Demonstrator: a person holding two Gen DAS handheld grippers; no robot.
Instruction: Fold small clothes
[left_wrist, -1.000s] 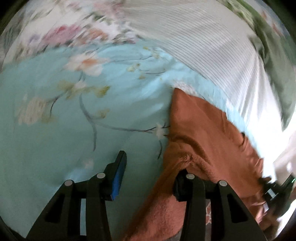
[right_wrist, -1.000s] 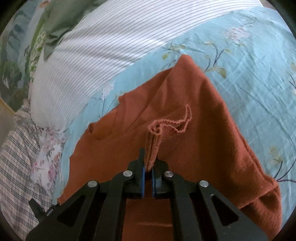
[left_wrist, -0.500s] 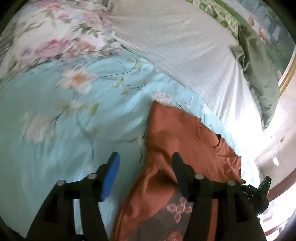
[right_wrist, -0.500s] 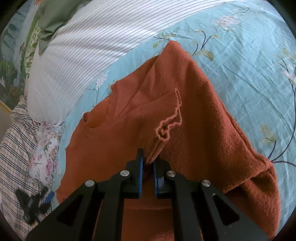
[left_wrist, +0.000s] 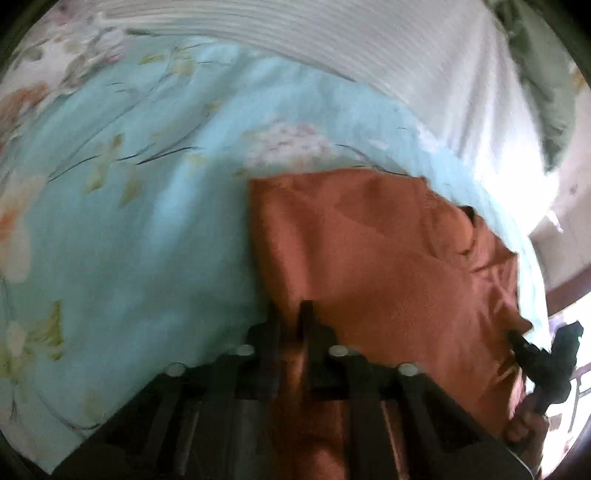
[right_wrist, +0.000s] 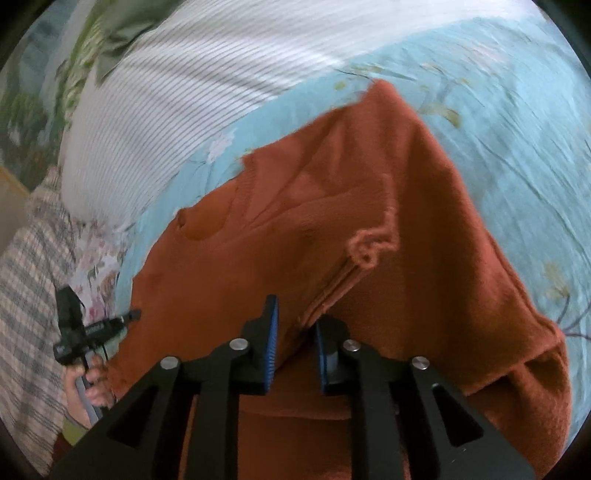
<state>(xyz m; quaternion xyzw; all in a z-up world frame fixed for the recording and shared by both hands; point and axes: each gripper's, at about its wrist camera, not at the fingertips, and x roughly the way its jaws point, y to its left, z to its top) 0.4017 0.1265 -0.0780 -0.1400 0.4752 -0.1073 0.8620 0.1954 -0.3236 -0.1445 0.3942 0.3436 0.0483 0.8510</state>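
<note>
A rust-orange knit sweater (left_wrist: 369, 251) (right_wrist: 406, 184) lies spread on a pale blue floral bedsheet (left_wrist: 147, 240). My left gripper (left_wrist: 291, 314) is at the sweater's left edge, its jaws closing to a narrow slit with orange knit pinched between them. My right gripper (right_wrist: 295, 321) sits over the sweater's middle, jaws closing on a raised fold of knit that runs up to a curled hem (right_wrist: 369, 251). Each gripper shows small in the other's view, held by a hand: the right gripper (left_wrist: 535, 358) and the left gripper (right_wrist: 92, 328).
A white ribbed striped cover (left_wrist: 369, 44) (right_wrist: 184, 92) lies along the far side of the bed. A green cloth (left_wrist: 546, 92) (right_wrist: 110, 29) rests beyond it. A plaid fabric (right_wrist: 29, 295) and a floral cloth (right_wrist: 99, 266) border the sweater's left side in the right wrist view.
My left gripper swung right from over the sheet onto the sweater's edge, and its wide jaws closed on the knit. My right gripper stayed on the fold, which now lies lower.
</note>
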